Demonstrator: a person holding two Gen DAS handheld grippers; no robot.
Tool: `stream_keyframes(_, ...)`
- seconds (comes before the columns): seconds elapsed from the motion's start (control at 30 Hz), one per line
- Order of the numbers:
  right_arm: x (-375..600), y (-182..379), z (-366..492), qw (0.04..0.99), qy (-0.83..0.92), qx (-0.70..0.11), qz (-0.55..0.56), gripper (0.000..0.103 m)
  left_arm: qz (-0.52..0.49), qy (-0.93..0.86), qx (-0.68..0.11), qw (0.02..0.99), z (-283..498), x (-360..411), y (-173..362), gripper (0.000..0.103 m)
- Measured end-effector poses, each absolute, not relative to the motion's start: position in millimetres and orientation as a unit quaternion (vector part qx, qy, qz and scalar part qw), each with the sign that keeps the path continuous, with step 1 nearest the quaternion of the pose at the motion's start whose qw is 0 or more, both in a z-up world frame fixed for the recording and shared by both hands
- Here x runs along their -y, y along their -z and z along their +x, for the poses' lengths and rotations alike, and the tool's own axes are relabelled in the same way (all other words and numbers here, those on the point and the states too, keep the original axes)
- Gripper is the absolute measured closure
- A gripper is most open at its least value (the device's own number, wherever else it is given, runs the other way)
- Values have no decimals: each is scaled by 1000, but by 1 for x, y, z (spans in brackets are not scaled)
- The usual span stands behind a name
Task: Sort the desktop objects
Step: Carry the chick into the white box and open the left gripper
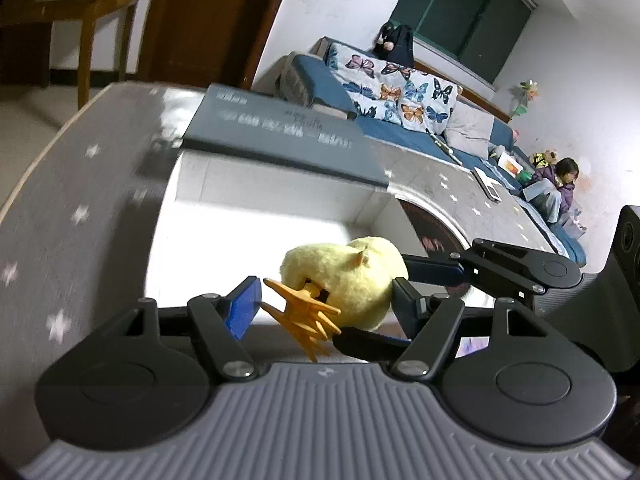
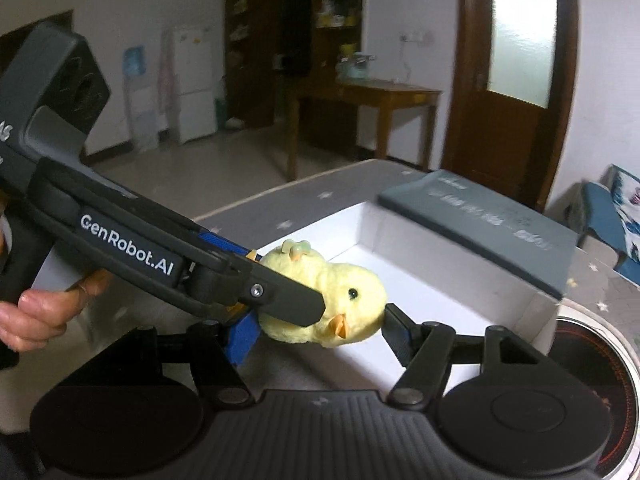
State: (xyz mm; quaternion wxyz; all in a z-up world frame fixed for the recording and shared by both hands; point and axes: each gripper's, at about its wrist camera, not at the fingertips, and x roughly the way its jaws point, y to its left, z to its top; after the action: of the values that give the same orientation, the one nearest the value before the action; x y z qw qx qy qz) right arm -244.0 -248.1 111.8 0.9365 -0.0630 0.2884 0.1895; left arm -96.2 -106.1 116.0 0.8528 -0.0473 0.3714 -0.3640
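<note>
**Chick toy held over the open box**

The yellow plush chick point(image 2: 328, 300) hangs above the white open box point(image 2: 420, 240), clear of its walls. Both the left gripper point(image 2: 292, 280) and the right gripper point(image 2: 316, 328) have their fingers clenched on it. The grey lid point(image 2: 480, 220) overlaps the box's far edge on the star-patterned table point(image 1: 60, 200).

Pale yellow chick point(image 2: 320, 300), orange feet point(image 1: 308, 316)

Counted on the table point(image 1: 92, 184)

One yellow chick toy point(image 2: 320, 300), one open white box point(image 2: 420, 280), one grey lid point(image 2: 480, 220), one round black-and-red dish point(image 2: 592, 360), two grippers – left gripper point(image 2: 280, 300), right gripper point(image 2: 316, 332).
</note>
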Motion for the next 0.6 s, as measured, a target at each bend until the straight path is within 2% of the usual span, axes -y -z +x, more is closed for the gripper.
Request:
stream_keyframes(0.27, 293, -100, -182, 937, -158, -310, -20, 35, -35, 368, -399, 839, -46, 145, -96, 33)
stream_keyframes(0.6, 314, -51, -128, 910, -138, -389, 30, 35, -20, 348, -453, 821, 0, 169, -59, 33)
